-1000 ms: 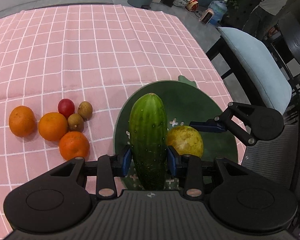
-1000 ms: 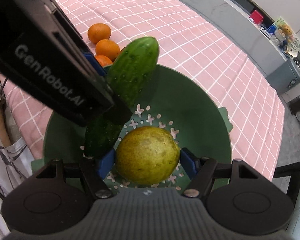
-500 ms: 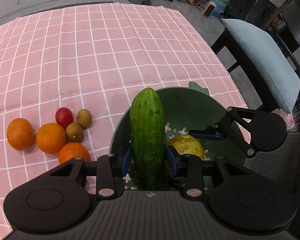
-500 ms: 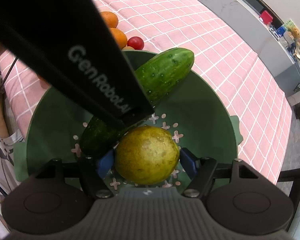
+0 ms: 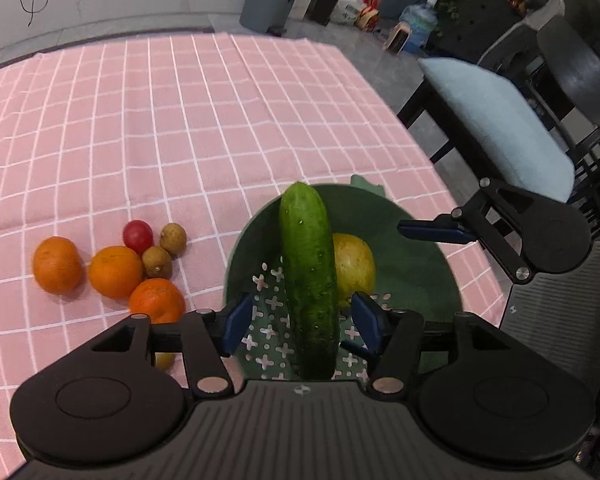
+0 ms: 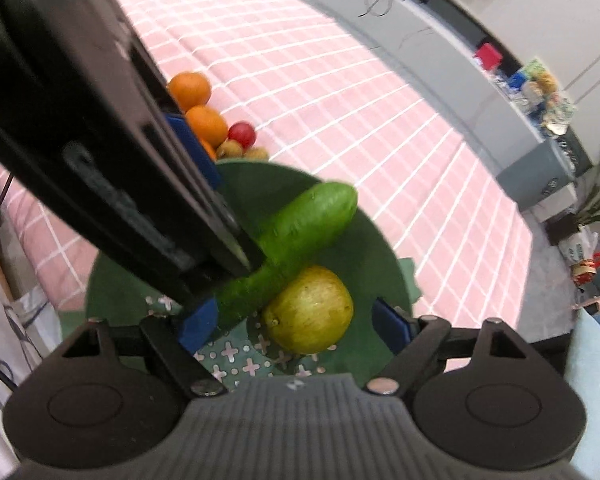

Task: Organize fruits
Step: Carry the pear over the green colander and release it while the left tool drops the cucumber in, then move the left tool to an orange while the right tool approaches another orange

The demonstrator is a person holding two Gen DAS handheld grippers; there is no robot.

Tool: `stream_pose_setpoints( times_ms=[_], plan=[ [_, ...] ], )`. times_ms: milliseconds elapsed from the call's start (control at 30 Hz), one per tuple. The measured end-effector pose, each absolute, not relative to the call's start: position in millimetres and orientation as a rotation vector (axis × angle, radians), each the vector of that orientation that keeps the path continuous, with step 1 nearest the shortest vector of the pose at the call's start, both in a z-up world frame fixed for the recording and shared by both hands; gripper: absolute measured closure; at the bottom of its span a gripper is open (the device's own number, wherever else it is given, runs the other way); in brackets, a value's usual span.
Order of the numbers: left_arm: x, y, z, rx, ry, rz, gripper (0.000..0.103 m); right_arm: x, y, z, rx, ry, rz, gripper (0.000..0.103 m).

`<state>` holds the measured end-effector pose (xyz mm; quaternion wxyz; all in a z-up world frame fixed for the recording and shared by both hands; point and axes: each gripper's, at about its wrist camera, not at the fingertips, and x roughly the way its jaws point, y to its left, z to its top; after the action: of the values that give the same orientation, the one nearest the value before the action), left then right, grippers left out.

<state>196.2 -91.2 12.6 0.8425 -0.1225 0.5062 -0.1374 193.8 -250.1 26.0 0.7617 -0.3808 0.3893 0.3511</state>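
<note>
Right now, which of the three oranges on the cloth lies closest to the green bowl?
The orange lowest in the left wrist view, just beside the green bowl; the other two oranges sit farther left.

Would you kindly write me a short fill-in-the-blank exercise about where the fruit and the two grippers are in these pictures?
1. The cucumber lies in the green ____.
2. Both the left gripper and the right gripper have their jaws ____.
3. The number of oranges on the cloth is ____.
4. The round fruit beside the cucumber is coloured ____.

Missing words: colander; open; three; yellow-green
</note>
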Motion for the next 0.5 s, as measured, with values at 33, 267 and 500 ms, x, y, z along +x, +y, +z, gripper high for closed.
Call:
stream_pose_setpoints(
  times_ms=[33, 267, 500],
  plan=[
    [192, -87, 17, -0.261, 1.054, -0.295, 0.036, 190, -249, 30, -0.816, 0.838, 0.745, 0.022],
    [162, -56, 40, -0.262, 0.963, -0.286, 0.036, 166, -255, 53, -0.602, 0.753, 0.662, 0.022],
    [141, -27, 41, -0.189, 0.964, -0.239, 0.036, 151, -245, 51, -0.437, 0.698, 0.679, 0.024]
  ],
)
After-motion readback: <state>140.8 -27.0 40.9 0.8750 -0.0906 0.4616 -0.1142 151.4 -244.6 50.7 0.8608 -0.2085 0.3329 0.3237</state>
